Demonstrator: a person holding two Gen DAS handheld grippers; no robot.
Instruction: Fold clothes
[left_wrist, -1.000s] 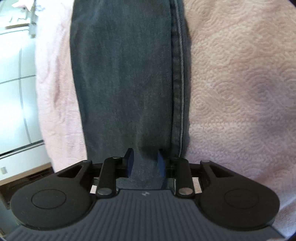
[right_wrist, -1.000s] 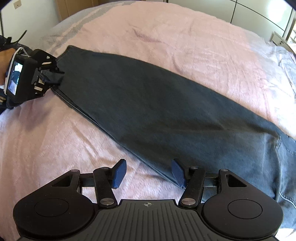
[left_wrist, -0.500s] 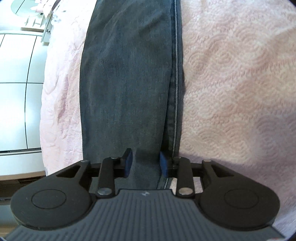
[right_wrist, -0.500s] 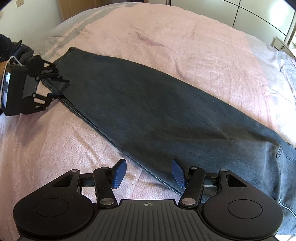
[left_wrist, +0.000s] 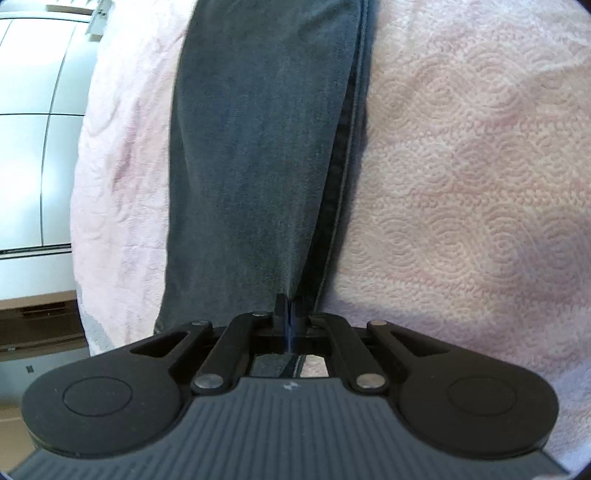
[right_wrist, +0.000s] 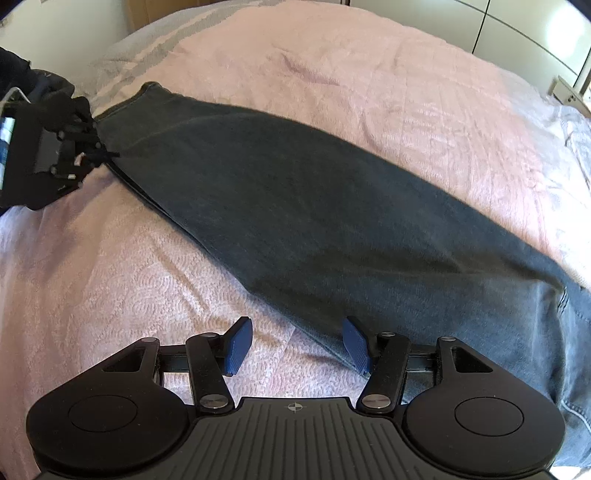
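The jeans (right_wrist: 314, 221) lie flat on the bed (right_wrist: 332, 74), stretching away ahead of the left claw (left_wrist: 286, 314). It has just squeezed shut, pinching their hem. The right claw (right_wrist: 295, 345) is spread over their near edge. They look soft, floppy and heavy, so hold both ends.

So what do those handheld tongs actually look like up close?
Both are matte black plastic. The right tongs have two blue ribbed pads on black linkage arms with silver pivot screws, round discs on either side and a grooved grey-black body bearing a small crosshair mark. The left tongs are built the same; seen from the right wrist, they carry a small screen at the back, and the person holding them wears dark sleeves.
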